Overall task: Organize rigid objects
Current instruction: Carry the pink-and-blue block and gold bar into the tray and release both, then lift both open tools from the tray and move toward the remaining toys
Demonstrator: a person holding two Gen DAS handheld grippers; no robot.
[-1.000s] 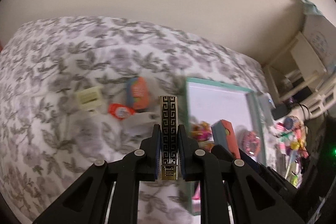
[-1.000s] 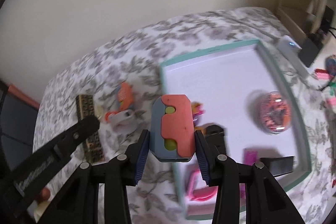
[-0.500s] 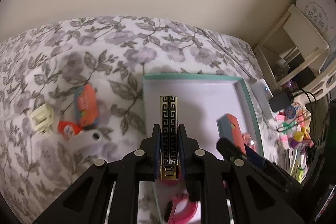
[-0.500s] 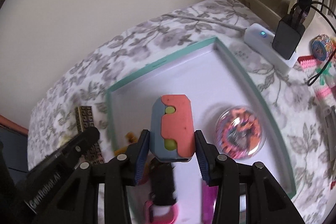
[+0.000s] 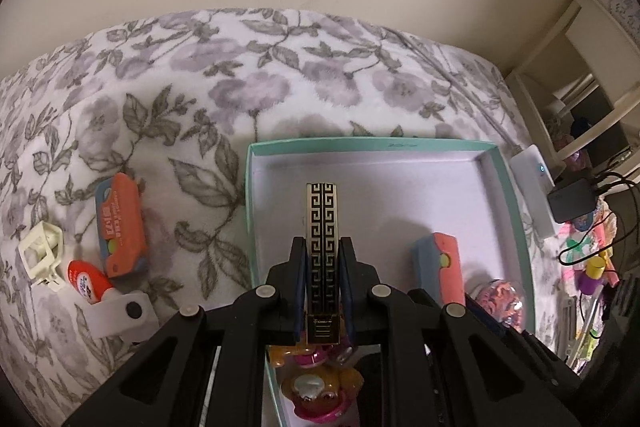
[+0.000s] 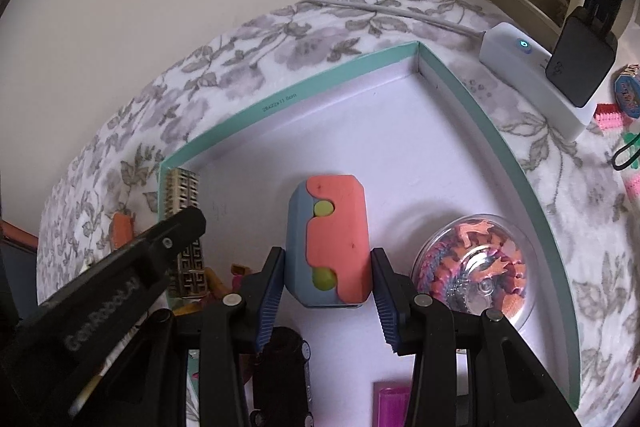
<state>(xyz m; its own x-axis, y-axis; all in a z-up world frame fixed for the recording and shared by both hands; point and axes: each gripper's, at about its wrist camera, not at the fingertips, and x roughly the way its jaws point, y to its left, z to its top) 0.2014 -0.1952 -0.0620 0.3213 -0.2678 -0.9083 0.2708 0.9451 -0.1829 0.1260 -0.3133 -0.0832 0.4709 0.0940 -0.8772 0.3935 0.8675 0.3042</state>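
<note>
My left gripper (image 5: 322,247) is shut on a slim gold-and-black bar with a key pattern (image 5: 322,211) and holds it above the left part of the teal-rimmed box (image 5: 360,143). My right gripper (image 6: 327,259) is shut on a coral-and-blue block with green dots (image 6: 330,239), low over the box's white floor (image 6: 360,131). The right wrist view also shows the patterned bar (image 6: 182,187) by the box's left wall, and the left wrist view the held block (image 5: 440,259). A second coral-and-blue block (image 5: 120,227) lies on the flowered bedspread left of the box.
A clear dome of orange pieces (image 6: 476,267), a pink-and-orange toy (image 5: 320,387), a black cylinder (image 6: 284,347) and a magenta piece (image 6: 392,403) lie in the box. A cream clip (image 5: 40,255) and red-white item (image 5: 86,279) lie outside it. White charger (image 6: 532,67) at right.
Both grippers have travelled from over the bedspread to over the box and come lower. Each keeps the same grip on its object.
</note>
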